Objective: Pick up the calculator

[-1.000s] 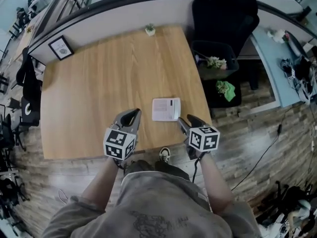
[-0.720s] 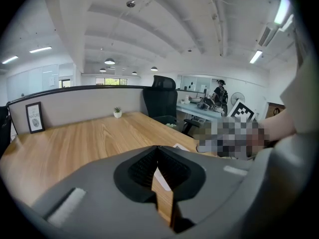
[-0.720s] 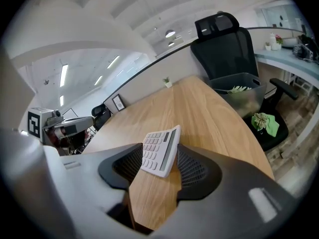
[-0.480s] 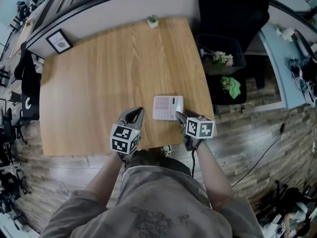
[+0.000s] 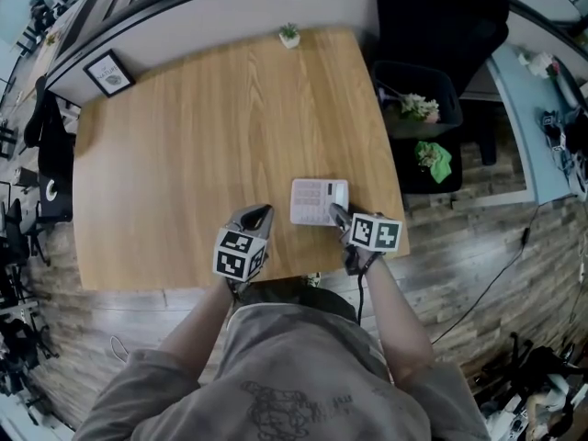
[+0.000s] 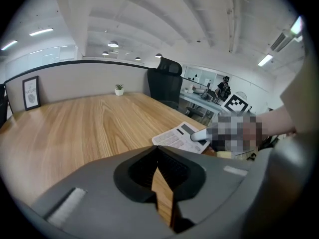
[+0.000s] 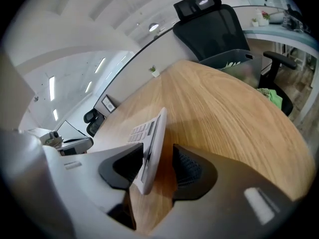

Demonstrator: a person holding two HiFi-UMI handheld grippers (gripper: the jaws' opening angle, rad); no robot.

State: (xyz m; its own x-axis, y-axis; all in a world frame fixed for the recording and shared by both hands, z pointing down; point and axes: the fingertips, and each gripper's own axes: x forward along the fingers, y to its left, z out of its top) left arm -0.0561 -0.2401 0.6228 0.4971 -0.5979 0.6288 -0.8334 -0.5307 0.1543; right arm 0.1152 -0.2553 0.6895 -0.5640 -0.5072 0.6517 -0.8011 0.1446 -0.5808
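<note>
We found the calculator (image 5: pixel 319 201) on the table (image 5: pixel 184 154), near its front edge and towards the right, with its long axis running left to right. The right gripper (image 5: pixel 336 215) was the nearer one. Its jaws stood apart with the calculator's near right corner between them, edge-on. One pad (image 7: pixel 124 166) was at the key face, and wood showed before the other, so we judged the grip not yet closed. The left gripper (image 5: pixel 259 213) hung just left of the calculator, its jaws drawn together on nothing. We saw nothing in the way. The plant (image 5: pixel 289 35) and the frame (image 5: pixel 108 72) stood well apart at the far edge, and the chair (image 5: pixel 441 12) was beyond the table.
</note>
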